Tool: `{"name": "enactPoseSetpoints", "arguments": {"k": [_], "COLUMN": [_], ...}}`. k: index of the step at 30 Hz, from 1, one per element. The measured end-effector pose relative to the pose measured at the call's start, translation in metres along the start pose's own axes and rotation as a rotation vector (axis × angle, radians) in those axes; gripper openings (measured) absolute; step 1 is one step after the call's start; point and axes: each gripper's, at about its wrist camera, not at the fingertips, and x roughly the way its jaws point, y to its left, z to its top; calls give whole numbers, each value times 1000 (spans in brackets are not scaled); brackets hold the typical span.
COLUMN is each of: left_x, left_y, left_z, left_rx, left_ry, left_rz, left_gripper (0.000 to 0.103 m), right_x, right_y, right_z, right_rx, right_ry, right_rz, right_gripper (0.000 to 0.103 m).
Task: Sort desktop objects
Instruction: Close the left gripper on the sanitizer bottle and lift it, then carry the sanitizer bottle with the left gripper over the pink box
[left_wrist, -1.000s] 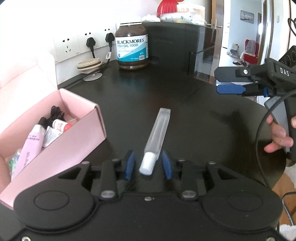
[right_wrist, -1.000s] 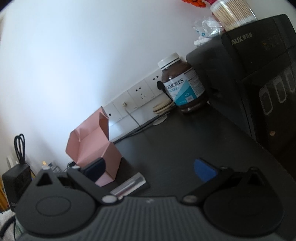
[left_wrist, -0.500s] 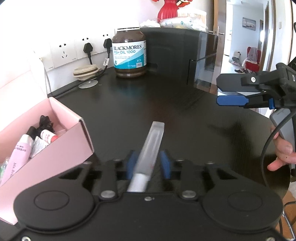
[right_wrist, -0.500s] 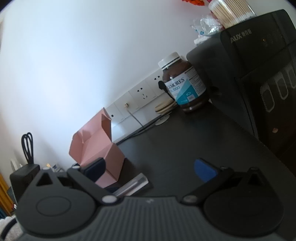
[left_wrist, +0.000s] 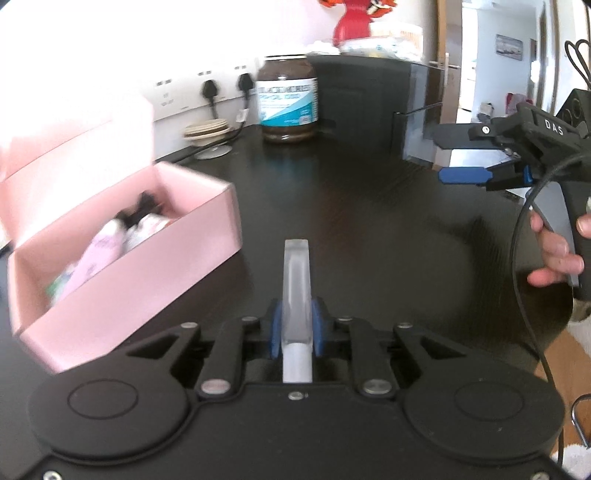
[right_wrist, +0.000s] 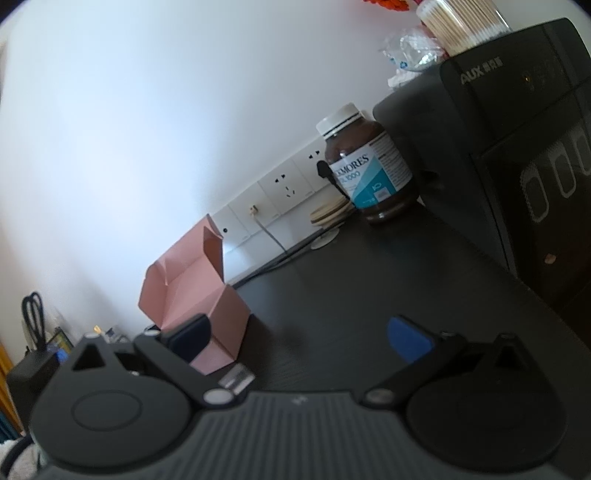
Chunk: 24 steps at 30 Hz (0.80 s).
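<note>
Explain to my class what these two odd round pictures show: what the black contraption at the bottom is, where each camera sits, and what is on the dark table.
No robot here: a person holds a hand-operated gripper in each hand, and each carries a wide-angle camera looking along its jaws. The left wrist view shows the left gripper with its jaws closed on a clear tube with a white cap. The jaws have just been closing. At right is the right gripper with the person's hand on its handle. The right wrist view shows its own jaws wide apart, holding nothing. On the black table stand an open pink box of toiletries and a brown supplement jar by the wall sockets.
</note>
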Motion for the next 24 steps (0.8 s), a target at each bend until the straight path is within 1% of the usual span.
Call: {"name": "enactPoseSetpoints", "arguments": {"k": [4,10,21,24], "left_x": [-16,-29,-27,-24], "left_y": [8,20,26,25], "left_z": [-15,-27,-31,-28], "left_rx": [-21,-35,-42,-40], "left_ry": [8,9,-13,-15], "left_rz": [24,47,51,57], "left_gripper": [17,17,17,19], "right_x": [1,2,3,3], "right_y": [1,4,5,5], "right_z": [0,-1,-3,-3], "right_rx": [-10,-25,-32,-31], "right_ry": [6,8,13,12], "right_rz": [-7,-33,-53,-49], "right_gripper": [102,102,102,102]}}
